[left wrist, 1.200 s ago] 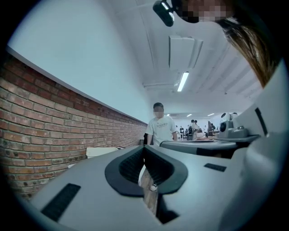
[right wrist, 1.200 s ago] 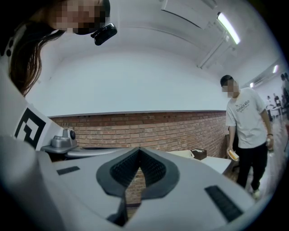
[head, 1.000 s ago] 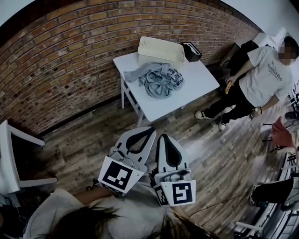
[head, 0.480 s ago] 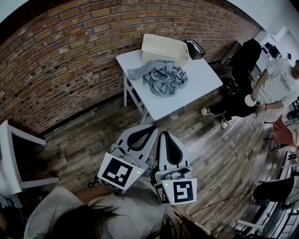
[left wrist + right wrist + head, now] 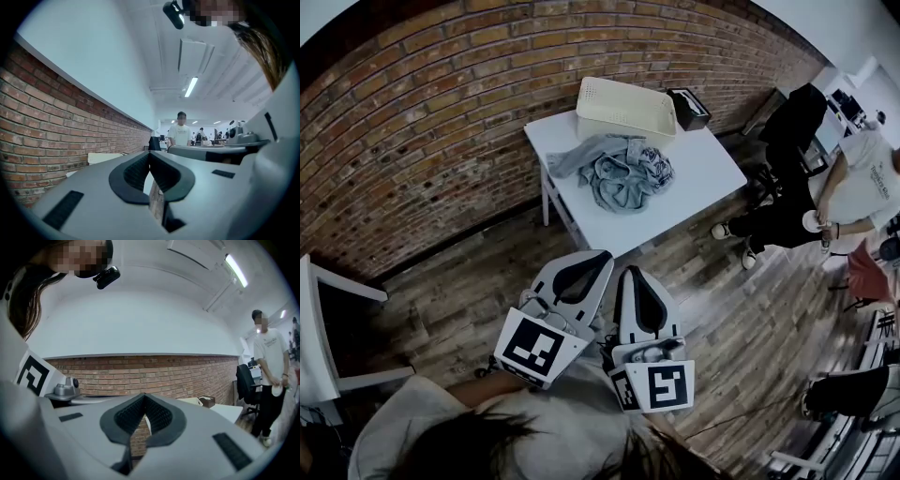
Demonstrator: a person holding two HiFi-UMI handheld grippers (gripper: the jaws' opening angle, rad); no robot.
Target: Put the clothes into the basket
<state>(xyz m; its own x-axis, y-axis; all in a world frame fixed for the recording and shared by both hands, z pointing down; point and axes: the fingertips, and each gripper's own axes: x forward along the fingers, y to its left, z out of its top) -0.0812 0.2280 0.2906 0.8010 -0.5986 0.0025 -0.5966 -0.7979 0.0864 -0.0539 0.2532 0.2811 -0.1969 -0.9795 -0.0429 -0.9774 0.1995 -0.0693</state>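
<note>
Hovering side by side, left tongs (image 5: 602,258) and right tongs (image 5: 628,277) are both closed, empty, well apart from counter (image 5: 703,169); grey clothes (image 5: 619,169) lie heaped there, just beside cream basket (image 5: 623,105).

Dim, cool-toned fisheye pictures with black corners and bent edges; a ceiling strip light (image 5: 191,86) glares, and the white table (image 5: 703,173) shines brightest.

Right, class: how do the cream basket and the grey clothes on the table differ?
The basket is cream; the clothes are grey. The basket is a stiff rectangle; the clothes lie in a crumpled heap. The basket sits nearer the brick wall than the clothes. Both rest on the white table.
</note>
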